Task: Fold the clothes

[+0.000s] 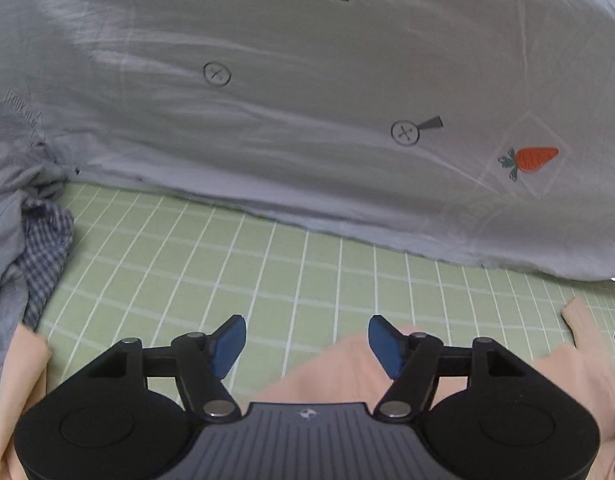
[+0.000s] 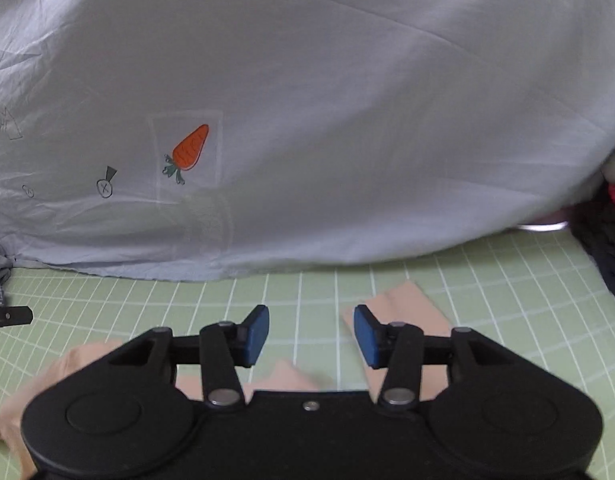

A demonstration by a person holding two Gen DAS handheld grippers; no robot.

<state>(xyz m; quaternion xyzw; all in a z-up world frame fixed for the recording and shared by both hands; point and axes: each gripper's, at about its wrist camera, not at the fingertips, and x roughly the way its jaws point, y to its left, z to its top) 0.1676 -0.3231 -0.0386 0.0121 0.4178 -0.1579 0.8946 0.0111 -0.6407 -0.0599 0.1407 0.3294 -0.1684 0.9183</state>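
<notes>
Peach garment (image 1: 347, 372) lies flat on the green grid mat (image 1: 267, 260) beneath both tools; it looks thin, light and limp, best pinched at an edge. Left gripper (image 1: 307, 344) and right gripper (image 2: 311, 334) stand open, holding nothing.

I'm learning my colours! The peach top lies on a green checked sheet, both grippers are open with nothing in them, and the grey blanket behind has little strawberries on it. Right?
Nearly. The grey blanket has carrots, not strawberries; the right wrist view shows one clearly. The rest is right.
</notes>
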